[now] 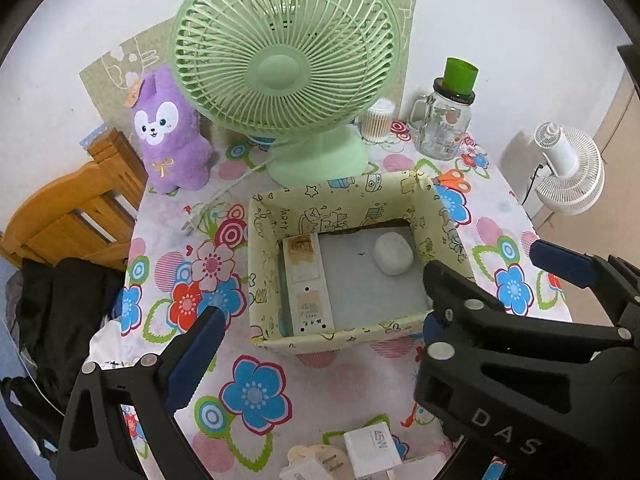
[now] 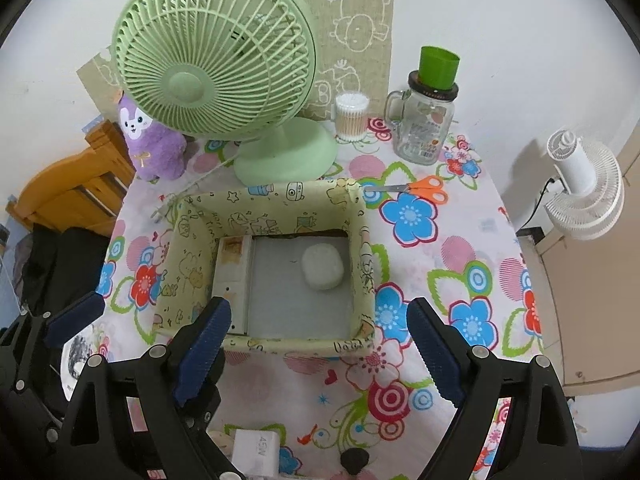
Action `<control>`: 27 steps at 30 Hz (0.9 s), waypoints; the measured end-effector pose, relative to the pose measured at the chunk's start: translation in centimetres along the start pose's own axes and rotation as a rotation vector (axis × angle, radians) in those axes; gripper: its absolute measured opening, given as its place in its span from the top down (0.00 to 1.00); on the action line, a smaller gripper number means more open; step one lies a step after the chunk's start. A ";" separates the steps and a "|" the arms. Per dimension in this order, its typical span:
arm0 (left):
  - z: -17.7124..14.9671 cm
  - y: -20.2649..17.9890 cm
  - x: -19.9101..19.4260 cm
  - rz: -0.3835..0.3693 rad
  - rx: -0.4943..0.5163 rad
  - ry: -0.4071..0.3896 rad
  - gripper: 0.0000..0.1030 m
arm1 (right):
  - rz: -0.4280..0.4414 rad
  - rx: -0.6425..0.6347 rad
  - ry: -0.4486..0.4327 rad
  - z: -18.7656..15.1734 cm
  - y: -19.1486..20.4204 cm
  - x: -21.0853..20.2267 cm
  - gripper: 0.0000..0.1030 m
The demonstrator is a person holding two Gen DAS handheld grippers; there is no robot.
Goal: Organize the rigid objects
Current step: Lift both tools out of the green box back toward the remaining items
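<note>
A pale yellow cartoon-print box [image 1: 320,200] [image 2: 188,248] stands on the flowered table. Inside lie a white power strip [image 1: 306,284] [image 2: 232,268] along its left wall and a white oval case [image 1: 393,253] [image 2: 322,267]. White 45W chargers [image 1: 372,450] [image 2: 256,452] lie on the table at the near edge. My left gripper [image 1: 316,360] is open and empty, just short of the box's near wall. My right gripper [image 2: 320,352] is open and empty at the box's near right corner; it also shows in the left wrist view [image 1: 560,264].
A green desk fan [image 1: 286,64] [image 2: 212,52], a purple plush [image 1: 170,128] [image 2: 152,140], a cotton-swab tub [image 2: 351,116], a glass mug with a green cup [image 1: 448,120] [image 2: 428,120] stand behind the box. Orange scissors [image 2: 424,190] lie at its far right. A wooden chair [image 1: 76,208] is left.
</note>
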State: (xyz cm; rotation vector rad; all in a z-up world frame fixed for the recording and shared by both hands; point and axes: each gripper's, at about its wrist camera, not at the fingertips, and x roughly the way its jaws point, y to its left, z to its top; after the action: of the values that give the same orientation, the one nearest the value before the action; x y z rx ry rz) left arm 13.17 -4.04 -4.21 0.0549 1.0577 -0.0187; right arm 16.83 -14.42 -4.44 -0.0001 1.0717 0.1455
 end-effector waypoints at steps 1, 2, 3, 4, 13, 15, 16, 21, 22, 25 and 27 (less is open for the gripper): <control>-0.1 0.0 -0.3 -0.001 -0.001 -0.004 0.03 | 0.000 0.000 -0.004 -0.1 0.0 -0.3 0.11; -0.2 0.0 -0.5 -0.002 -0.001 -0.006 0.03 | 0.000 0.000 -0.007 -0.2 -0.1 -0.6 0.11; -0.3 0.0 -0.7 -0.001 -0.001 -0.008 0.03 | 0.001 0.000 -0.010 -0.4 -0.1 -0.8 0.11; -0.5 0.0 -1.0 0.004 -0.001 -0.011 0.03 | 0.001 0.000 -0.012 -0.5 -0.2 -1.0 0.11; -1.5 0.1 -2.7 0.003 -0.012 -0.024 0.03 | 0.007 -0.006 -0.037 -1.6 -0.2 -3.1 0.11; -1.7 0.1 -3.0 0.004 -0.014 -0.027 0.03 | 0.008 -0.006 -0.041 -1.8 -0.2 -3.5 0.11; -1.8 0.1 -3.2 0.003 -0.015 -0.030 0.03 | 0.010 -0.007 -0.043 -1.9 -0.2 -3.7 0.11; -2.5 0.1 -4.1 0.005 -0.016 -0.039 0.03 | 0.013 -0.018 -0.057 -2.5 -0.3 -4.8 0.11; -2.6 0.0 -4.3 0.003 -0.018 -0.040 0.03 | 0.013 -0.019 -0.059 -2.7 -0.4 -5.0 0.11; -3.1 0.0 -4.6 0.001 -0.021 -0.040 0.03 | 0.015 -0.024 -0.059 -3.2 -0.5 -5.5 0.11; -3.5 -0.1 -4.8 0.001 -0.023 -0.039 0.03 | 0.017 -0.029 -0.057 -3.5 -0.6 -5.7 0.11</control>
State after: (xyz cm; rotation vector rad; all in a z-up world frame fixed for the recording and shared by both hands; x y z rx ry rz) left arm 7.73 -3.97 -1.73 0.0342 1.0184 -0.0073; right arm 11.15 -15.95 -1.19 -0.0125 1.0127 0.1750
